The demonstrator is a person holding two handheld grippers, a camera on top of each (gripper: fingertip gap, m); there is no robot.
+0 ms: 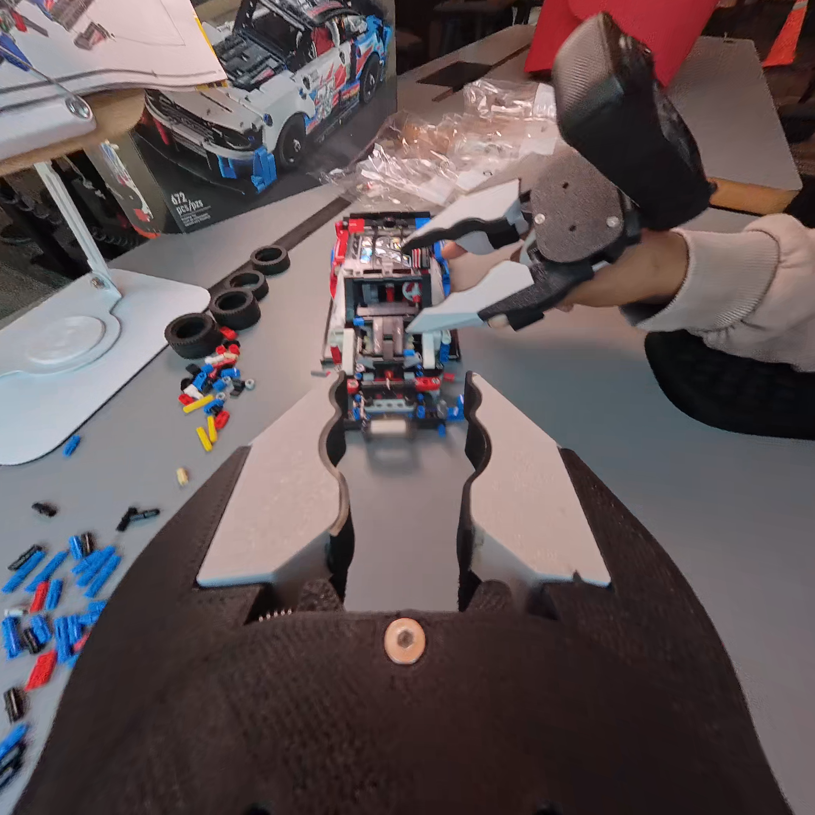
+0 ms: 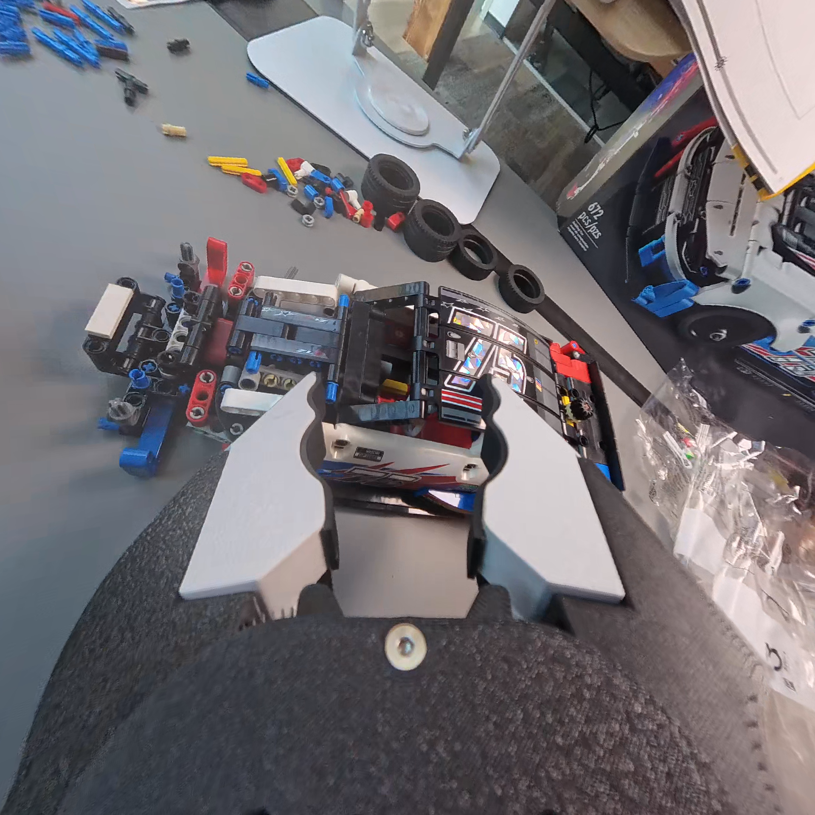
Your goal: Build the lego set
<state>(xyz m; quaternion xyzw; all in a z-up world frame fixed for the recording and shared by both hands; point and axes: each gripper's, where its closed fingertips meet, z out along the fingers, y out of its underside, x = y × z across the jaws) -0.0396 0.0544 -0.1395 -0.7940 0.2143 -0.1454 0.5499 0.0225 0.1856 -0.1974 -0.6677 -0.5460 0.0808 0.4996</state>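
Note:
A partly built Lego car [image 1: 388, 304] in black, white, red and blue lies on the grey table [image 1: 617, 463], its open front end toward my left gripper. My left gripper [image 1: 403, 388] is open and empty, and the car's front end shows between its fingertips. I cannot tell whether they touch it. My right gripper [image 1: 410, 286] is open and comes in from the right over the car's roof and cabin. In the right wrist view the right gripper [image 2: 401, 383] is open, its fingertips either side of the car's [image 2: 397, 344] cabin above the white door panel.
Several black tyres [image 1: 233, 304] [image 2: 432, 229] line up left of the car. Beside them lie a mixed pile of small pieces [image 1: 211, 388] and blue pins [image 1: 66, 586]. A white stand base [image 1: 66, 353], the set's box [image 1: 264, 110] and clear plastic bags [image 1: 441, 145] ring the work area. A person's sleeve [image 1: 727, 286] shows at right. Across from one pair of fingers to the other is roughly 15 centimeters.

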